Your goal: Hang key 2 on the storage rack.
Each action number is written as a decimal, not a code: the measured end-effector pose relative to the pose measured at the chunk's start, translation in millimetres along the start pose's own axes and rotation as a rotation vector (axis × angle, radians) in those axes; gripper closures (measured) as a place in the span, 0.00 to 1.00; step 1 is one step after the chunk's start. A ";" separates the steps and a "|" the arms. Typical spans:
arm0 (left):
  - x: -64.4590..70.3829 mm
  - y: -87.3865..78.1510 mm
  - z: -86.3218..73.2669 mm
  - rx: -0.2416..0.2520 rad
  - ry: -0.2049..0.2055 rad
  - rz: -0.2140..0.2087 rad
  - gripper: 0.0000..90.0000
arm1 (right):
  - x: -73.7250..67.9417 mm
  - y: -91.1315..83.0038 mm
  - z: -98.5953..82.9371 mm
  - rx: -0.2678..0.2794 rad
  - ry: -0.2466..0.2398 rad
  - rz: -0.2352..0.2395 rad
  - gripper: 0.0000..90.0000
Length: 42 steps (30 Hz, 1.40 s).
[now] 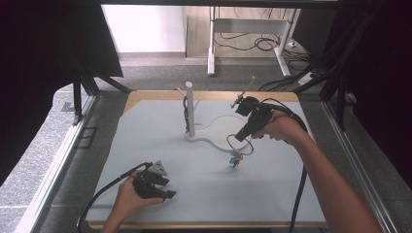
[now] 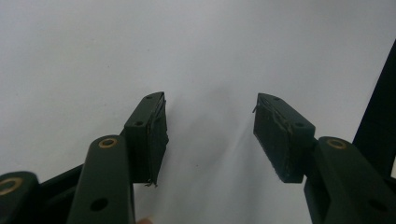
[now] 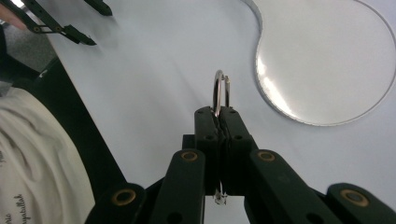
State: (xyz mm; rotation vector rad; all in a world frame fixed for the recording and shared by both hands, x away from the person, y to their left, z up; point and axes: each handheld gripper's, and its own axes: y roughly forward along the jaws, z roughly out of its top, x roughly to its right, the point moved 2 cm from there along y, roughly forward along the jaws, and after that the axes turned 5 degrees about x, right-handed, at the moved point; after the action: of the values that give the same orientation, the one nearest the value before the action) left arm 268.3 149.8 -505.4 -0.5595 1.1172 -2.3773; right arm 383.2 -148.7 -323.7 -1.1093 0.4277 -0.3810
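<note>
Grey mat [image 1: 160, 145] on a wood-edged table, desk legs and cables on the floor behind. White stand [image 1: 190, 109] mid-mat with a curved flat base; something dark hangs on it already, too small to identify.

Right gripper [image 1: 240, 137] is clamped on a metal ring [image 3: 218, 91], held above the mat right of the stand. A small teal piece [image 1: 236, 160] sits just below it; can't tell whether it hangs from the ring or lies on the mat. My read: pickup done, carry and hang on the stand still to go.

Left gripper [image 1: 167, 189] rests near the front edge, jaws apart, nothing between them.

Right gripper view gives the grip: ring pinched edge-on between the pads, upright, stand base [image 3: 327, 60] beyond. High view can't resolve that, but it shows the stand's post and both hands' spacing. Left gripper view adds bare mat past its pads [image 2: 152, 135].
</note>
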 end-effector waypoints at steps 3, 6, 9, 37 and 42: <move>0.4 0.7 -0.3 -0.002 -0.005 -0.001 0.50 | 1.3 -2.1 3.9 -0.001 0.002 -0.004 0.98; 0.4 0.4 -0.3 -0.001 -0.004 -0.001 0.50 | 2.1 -2.6 7.5 0.001 0.004 -0.007 0.98; 0.5 0.4 -0.4 -0.003 -0.002 -0.002 0.50 | 3.2 -2.1 11.7 -0.003 0.015 -0.005 0.98; 0.6 -4.0 -0.4 0.009 0.008 -0.009 0.50 | 15.0 -8.1 44.2 0.001 0.042 -0.046 0.98; 0.9 -4.4 -0.6 0.010 0.011 -0.013 0.49 | 12.9 -10.9 51.2 0.000 0.053 -0.066 0.98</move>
State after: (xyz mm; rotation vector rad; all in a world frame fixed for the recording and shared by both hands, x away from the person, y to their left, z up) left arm 266.3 152.2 -502.1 -0.5521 1.1085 -2.3986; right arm 419.4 -120.0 -296.1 -1.1168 0.4380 -0.4691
